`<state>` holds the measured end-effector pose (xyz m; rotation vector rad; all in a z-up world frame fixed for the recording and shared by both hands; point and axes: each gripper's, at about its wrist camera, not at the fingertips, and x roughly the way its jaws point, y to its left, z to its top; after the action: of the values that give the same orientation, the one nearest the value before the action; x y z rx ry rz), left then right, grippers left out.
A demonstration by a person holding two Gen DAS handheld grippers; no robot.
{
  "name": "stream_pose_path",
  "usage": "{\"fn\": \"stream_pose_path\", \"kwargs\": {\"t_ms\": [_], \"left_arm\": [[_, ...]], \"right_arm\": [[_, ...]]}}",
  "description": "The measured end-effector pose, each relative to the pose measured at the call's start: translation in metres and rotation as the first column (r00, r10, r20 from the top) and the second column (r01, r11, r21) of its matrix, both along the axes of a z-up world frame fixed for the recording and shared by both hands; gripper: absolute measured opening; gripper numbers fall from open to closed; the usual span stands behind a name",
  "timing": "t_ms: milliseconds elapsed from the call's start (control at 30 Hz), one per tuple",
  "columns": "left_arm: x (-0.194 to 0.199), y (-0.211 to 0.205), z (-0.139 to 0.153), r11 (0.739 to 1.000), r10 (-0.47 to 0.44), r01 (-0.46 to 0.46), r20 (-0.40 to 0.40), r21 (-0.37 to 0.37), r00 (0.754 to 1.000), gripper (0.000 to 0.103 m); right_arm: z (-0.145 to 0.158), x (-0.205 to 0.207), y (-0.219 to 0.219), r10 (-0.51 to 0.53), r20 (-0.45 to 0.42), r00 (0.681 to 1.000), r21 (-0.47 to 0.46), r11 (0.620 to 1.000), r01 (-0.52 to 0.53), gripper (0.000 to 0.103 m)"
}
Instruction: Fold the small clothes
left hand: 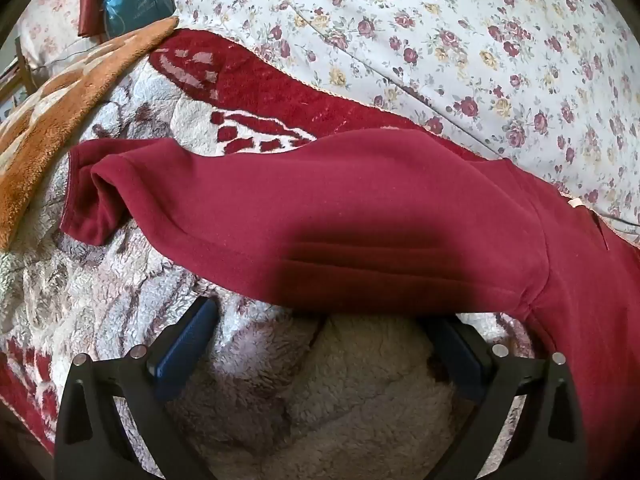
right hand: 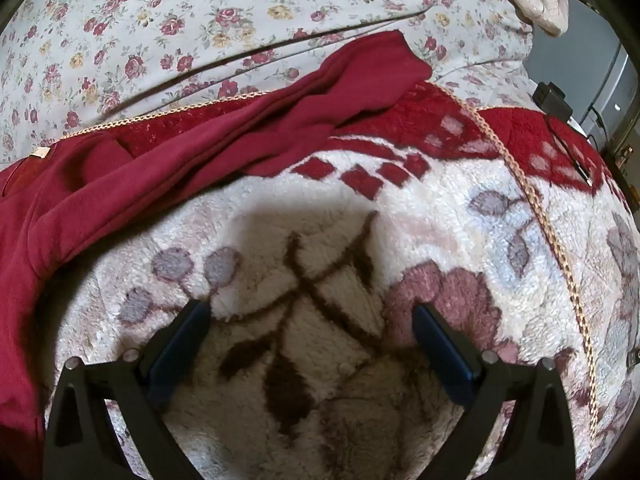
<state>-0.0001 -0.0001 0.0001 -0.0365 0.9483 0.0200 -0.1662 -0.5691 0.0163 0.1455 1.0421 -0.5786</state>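
Maroon sweatshirt (left hand: 360,216) sleeve just ahead of left hand-held gripper (left hand: 320,320), seemingly untouched, both hand-held grippers agape

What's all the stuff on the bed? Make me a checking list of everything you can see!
Surface: fuzzy patterned blanket on a bed, flowered sheet behind.
Job's things: dark red top spread out, one sleeve stretched toward the sheet; not folded yet.
Clutter: orange blanket, blue plastic bag.
Grippers: left gripper open at the top's edge; right gripper open over bare blanket.
Cables: black cable and plug box.
Surroundings: grey furniture at the far right, unclear.
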Motion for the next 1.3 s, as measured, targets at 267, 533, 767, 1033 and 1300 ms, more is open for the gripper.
{"fn": "stream_pose_path", "kwargs": {"t_ms": [267, 533, 767, 1033, 1300], "left_arm": [[0.000, -0.001, 0.000, 1.000, 0.003, -0.003, 0.003, 0.002, 1.000, 0.086], [-0.004, 0.000, 0.003, 1.000, 0.003, -0.003, -0.039, -0.003, 0.999, 0.086], [-0.042, -0.011, 0.024, 0.998, 0.003, -0.002, -0.006, 0.055, 1.000, 0.072], [-0.083, -0.031, 0.061, 0.995, -0.099, 0.097, 0.079, 0.023, 0.992, 0.066], [-0.103, -0.059, 0.088, 0.984, -0.176, 0.168, 0.151, 0.066, 0.973, 0.066]], "right_arm": [[0.000, 0.000, 0.000, 0.000, 0.000, 1.000, 0.000, 1.000, 0.000, 0.103], [0.000, 0.000, 0.000, -0.010, 0.005, 1.000, 0.002, 1.000, 0.010, 0.103], [0.000, 0.002, 0.008, -0.024, -0.007, 1.000, -0.013, 1.000, 0.024, 0.103], [0.028, -0.027, 0.031, 0.051, 0.067, 0.996, 0.161, 0.985, -0.061, 0.103], [0.095, -0.085, 0.112, 0.112, 0.209, 0.971, 0.337, 0.924, -0.179, 0.103]]}}
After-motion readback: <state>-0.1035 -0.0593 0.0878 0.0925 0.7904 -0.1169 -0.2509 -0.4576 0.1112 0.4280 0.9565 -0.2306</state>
